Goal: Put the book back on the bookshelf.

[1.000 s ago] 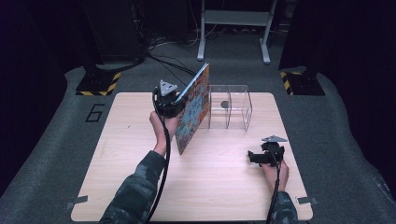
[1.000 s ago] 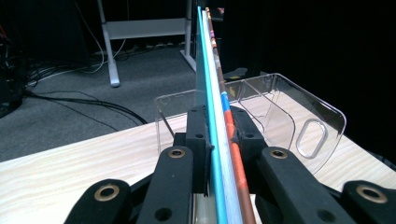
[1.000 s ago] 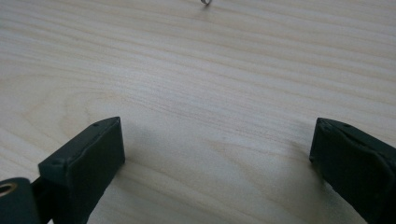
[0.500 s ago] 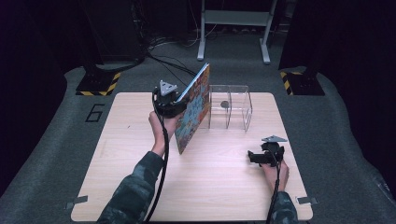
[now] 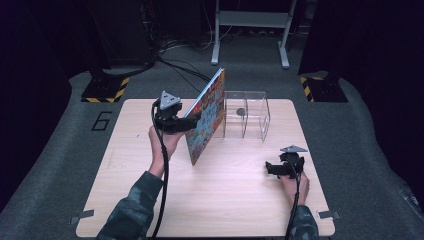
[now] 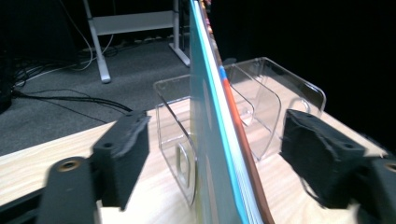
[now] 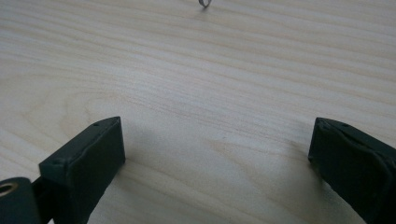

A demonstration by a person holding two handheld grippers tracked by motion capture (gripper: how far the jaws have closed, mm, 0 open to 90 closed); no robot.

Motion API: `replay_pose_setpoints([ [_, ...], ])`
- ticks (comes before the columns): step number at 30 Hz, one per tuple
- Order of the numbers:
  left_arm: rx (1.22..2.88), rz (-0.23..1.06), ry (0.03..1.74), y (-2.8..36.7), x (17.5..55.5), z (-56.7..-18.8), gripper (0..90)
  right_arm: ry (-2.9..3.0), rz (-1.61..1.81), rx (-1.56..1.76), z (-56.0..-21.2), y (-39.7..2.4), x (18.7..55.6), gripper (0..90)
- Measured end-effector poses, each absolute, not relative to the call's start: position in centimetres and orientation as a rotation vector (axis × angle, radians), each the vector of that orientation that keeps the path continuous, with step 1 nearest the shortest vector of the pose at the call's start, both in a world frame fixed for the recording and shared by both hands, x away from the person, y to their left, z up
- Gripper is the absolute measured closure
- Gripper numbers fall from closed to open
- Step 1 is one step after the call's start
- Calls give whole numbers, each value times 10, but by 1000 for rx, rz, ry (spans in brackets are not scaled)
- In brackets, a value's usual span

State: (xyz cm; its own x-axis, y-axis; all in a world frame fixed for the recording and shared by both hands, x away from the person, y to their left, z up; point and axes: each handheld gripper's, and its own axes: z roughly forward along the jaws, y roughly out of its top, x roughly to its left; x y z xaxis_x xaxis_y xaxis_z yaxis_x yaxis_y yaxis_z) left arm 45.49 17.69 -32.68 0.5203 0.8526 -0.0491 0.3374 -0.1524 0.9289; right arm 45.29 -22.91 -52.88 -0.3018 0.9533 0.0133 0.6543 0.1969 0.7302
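book: colourful picture book (image 5: 206,119) standing on its bottom edge on the wooden table (image 5: 150,200), tilted, leaning against the left end of the clear acrylic rack (image 5: 245,120)

left gripper: left gripper (image 5: 189,123) is right at the book's near edge; jaws have just been opening, and in the left gripper view the book (image 6: 212,140) sits in the gap with both pads clear of it, so no squeeze

right gripper: right gripper (image 5: 270,169) rests low on the table near the right side, well apart from the book, jaws spread wide over bare wood (image 7: 210,93), gripping nothing

rack: empty slots, near the table's far edge
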Motion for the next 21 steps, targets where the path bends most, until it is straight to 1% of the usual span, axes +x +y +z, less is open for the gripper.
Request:
replay_pose_setpoints([
  [7,1793,615,970,193,437,-327,99,2031,893,1497,-529,-229,453,30],
  [12,1810,625,969,205,424,-334,61,2032,893,1496,-529,-229,453,30],
  [21,1846,648,982,228,397,-354,36,2031,892,1497,-529,-229,453,30],
])
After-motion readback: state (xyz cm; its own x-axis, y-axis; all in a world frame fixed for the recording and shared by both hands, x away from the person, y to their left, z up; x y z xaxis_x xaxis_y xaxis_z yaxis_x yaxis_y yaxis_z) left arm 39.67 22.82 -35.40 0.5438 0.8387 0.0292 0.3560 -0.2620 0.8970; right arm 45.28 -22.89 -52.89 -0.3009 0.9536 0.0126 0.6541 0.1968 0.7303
